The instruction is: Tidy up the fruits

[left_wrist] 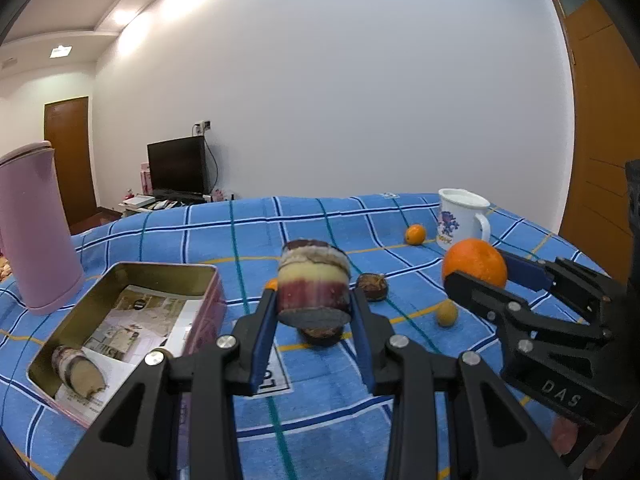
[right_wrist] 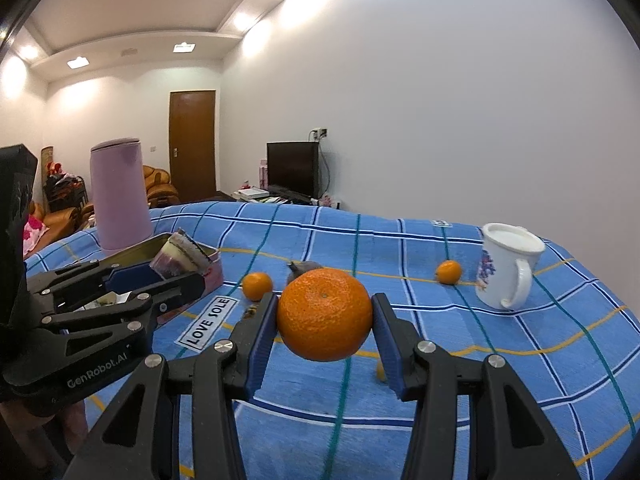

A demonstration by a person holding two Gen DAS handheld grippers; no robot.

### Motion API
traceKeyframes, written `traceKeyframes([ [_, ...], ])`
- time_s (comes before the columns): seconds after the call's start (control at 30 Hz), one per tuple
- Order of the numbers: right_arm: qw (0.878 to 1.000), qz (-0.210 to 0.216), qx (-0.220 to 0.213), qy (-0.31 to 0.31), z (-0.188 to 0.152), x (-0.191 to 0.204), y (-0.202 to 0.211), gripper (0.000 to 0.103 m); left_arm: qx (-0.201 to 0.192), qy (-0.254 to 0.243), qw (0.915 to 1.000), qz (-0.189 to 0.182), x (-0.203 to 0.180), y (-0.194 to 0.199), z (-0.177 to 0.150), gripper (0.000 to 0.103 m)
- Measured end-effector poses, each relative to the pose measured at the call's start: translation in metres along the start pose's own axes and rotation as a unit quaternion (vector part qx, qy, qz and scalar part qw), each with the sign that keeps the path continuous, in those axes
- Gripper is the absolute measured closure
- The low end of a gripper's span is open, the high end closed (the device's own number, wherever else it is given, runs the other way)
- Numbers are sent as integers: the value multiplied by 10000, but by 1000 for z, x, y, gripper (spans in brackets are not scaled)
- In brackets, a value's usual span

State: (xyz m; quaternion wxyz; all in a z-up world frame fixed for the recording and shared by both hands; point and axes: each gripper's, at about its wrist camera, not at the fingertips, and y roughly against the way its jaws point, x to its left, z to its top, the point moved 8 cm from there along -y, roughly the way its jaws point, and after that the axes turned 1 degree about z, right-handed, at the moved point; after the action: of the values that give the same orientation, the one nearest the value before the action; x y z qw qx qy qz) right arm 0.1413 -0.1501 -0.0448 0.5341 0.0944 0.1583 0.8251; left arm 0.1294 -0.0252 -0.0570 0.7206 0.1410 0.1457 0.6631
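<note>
The left gripper clamps a piece of sugarcane above the blue cloth, beside the open tin. The right gripper pinches a big orange above the cloth.

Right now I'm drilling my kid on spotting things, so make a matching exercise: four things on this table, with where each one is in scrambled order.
Things:
1. big orange
2. sugarcane piece
3. mug
4. tin box

Places:
A. standing on the blue cloth
B. in the left jaws
C. holding another cane piece
D. in the right jaws

Pairs: 1-D, 2-B, 3-A, 4-C
</note>
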Motion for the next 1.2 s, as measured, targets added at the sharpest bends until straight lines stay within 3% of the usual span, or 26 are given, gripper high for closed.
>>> traceKeyframes([
  [0.67,9989,362,254,157,5,47,-30,54,270,238,9987,351,51,3,-10,66],
  [1.2,9961,732,232,443,29,91,-43,54,441,475,9952,731,98,9,-16,66],
])
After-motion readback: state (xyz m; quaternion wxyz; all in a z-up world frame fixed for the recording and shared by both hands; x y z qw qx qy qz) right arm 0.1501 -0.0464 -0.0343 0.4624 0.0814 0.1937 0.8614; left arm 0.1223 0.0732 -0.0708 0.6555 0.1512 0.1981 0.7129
